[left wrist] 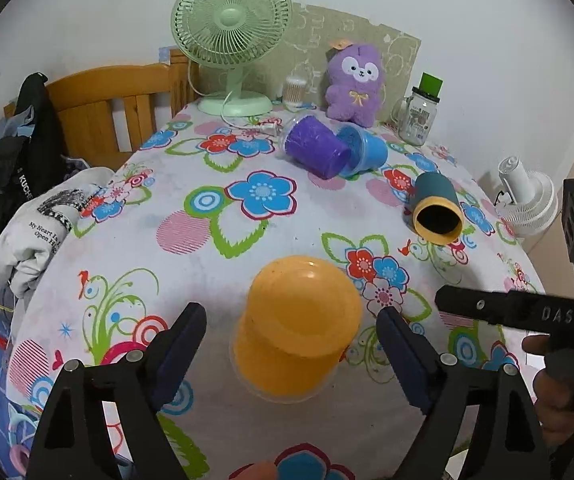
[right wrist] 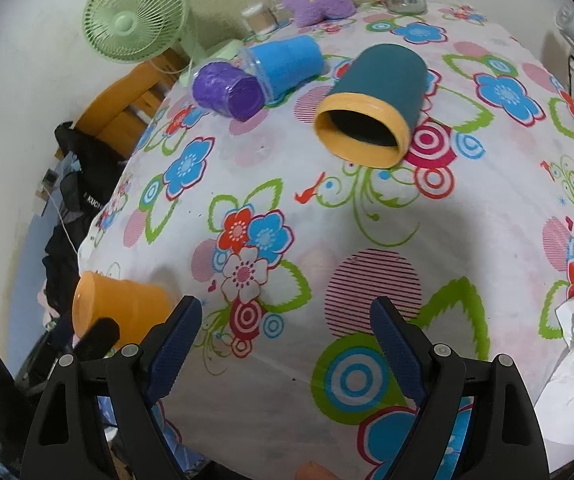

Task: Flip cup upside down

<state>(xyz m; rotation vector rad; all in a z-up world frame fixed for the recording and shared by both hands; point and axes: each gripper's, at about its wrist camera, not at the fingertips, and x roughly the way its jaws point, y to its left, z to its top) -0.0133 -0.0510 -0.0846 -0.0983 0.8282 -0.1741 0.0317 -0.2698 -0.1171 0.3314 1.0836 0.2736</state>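
Observation:
An orange cup (left wrist: 299, 324) stands upside down on the flowered tablecloth (left wrist: 223, 216), bottom up, between the fingers of my left gripper (left wrist: 291, 340), which is open and not touching it. It also shows in the right wrist view (right wrist: 121, 306) at the far left. A teal cup with an orange rim (left wrist: 436, 208) lies on its side, mouth toward me; in the right wrist view (right wrist: 375, 106) it lies ahead of my right gripper (right wrist: 285, 334), which is open and empty above the cloth.
A purple cup (left wrist: 315, 148) and a blue cup (left wrist: 365, 150) lie on their sides at the back. Behind them stand a green fan (left wrist: 231, 36), a purple plush toy (left wrist: 357, 84) and a glass jar (left wrist: 419, 114). Clothes (left wrist: 39, 216) hang off the left edge.

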